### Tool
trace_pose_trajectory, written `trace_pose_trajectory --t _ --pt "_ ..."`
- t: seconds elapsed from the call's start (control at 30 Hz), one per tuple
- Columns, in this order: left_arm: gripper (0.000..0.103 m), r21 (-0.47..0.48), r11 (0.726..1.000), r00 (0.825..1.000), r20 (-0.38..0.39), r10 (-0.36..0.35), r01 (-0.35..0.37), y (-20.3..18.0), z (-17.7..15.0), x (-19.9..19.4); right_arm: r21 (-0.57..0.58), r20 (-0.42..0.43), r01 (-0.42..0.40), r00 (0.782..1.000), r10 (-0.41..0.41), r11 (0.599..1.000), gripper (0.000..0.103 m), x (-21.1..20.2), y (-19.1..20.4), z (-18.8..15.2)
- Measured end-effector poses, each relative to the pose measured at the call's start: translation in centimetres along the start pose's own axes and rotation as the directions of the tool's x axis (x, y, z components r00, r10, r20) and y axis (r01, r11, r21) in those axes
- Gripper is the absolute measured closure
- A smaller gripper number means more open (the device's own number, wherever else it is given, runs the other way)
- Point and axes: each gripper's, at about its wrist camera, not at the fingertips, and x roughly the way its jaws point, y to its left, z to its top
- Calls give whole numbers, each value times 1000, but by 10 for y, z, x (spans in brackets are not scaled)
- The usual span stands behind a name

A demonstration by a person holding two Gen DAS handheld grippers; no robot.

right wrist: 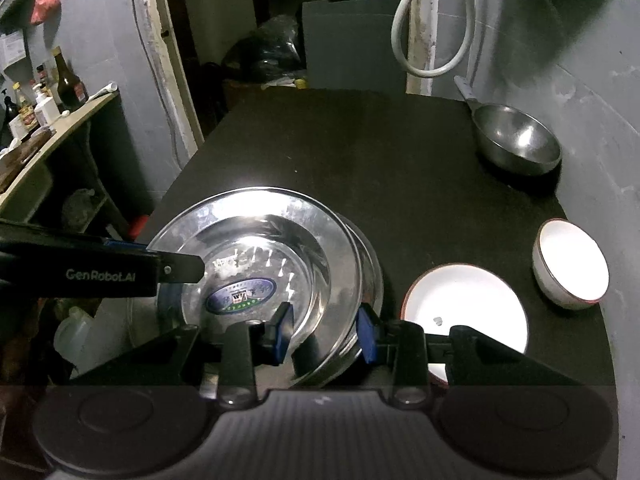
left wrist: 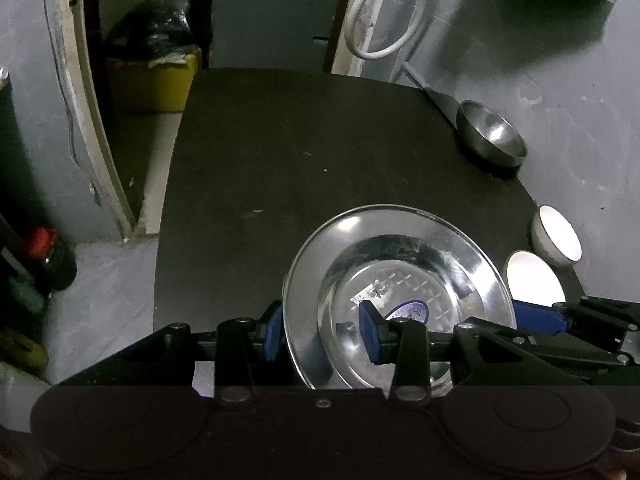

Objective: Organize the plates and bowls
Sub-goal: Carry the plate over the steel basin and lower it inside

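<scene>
Right wrist view: both grippers, left (left wrist: 324, 330) & right (right wrist: 326, 330), straddle steel plate (right wrist: 256, 248) rims, jaws apart, unclamped; judged: clench evenly, lift level w/o tilting.

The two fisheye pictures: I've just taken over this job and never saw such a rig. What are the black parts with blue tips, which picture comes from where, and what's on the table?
There is no robot arm here. A person holds a two-finger gripper in each hand, and a camera on each one looks forward along its blue-padded fingers.

The left wrist view shows the left gripper. Its fingers straddle the near left rim of a shiny steel plate, one outside and one inside. The right wrist view shows the right gripper straddling the same plate's near right rim. I cannot tell whether either one pinches the rim. A second steel rim seems to peek out beneath the plate.

All this sits on a dark table. Also on it are a steel bowl far right by the wall, a white bowl, and a flatter white dish nearer the camera.
</scene>
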Motion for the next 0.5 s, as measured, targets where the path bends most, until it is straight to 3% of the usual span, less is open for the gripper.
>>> trace_pose_trajectory --t 0.5 --pt "60 90 994 999 10 53 -53 -19 5 10 -41 4 43 999 -43 998 64 1 6 -3"
